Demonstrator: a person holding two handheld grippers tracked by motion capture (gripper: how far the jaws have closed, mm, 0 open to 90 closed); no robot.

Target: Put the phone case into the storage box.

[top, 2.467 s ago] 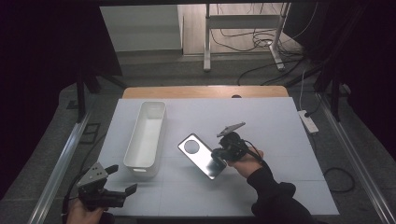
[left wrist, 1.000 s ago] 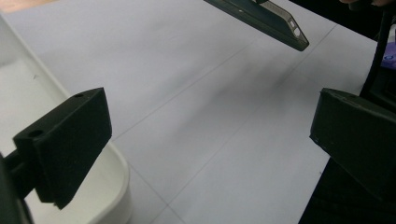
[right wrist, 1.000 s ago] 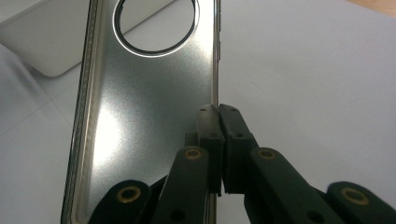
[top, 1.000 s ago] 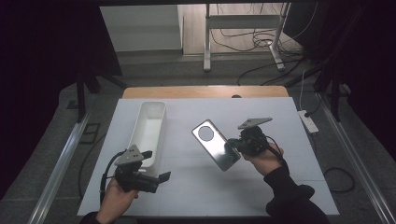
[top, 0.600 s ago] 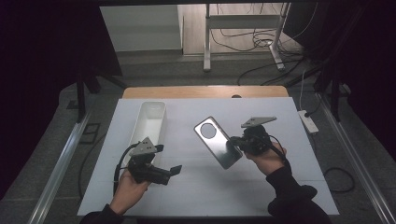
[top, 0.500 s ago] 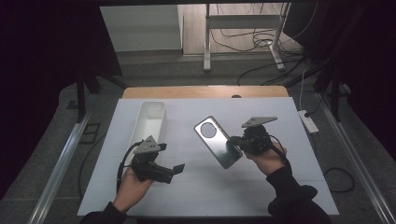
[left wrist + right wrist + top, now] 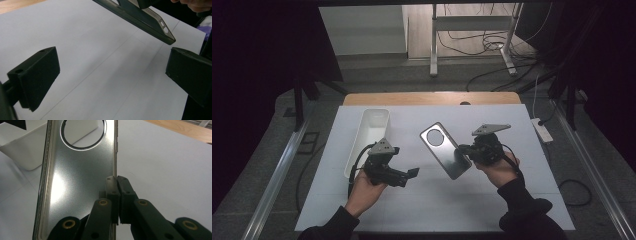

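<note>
Above the white table, right of the bin, a phone case hangs pinched by its side rim in the right gripper. It looks light, thin, bendy and slick; grip the opposite rim. The left gripper gapes wide, empty.

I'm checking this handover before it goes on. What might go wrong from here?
1. The right gripper pinches the phone case only at one thin side edge, so the case may twist or slip out.
2. The case hangs above the table; if it slips, it would likely drop onto the sheet.
3. The left gripper is open close under the case's corner, and closing off-centre may knock it rather than catch it.
</note>
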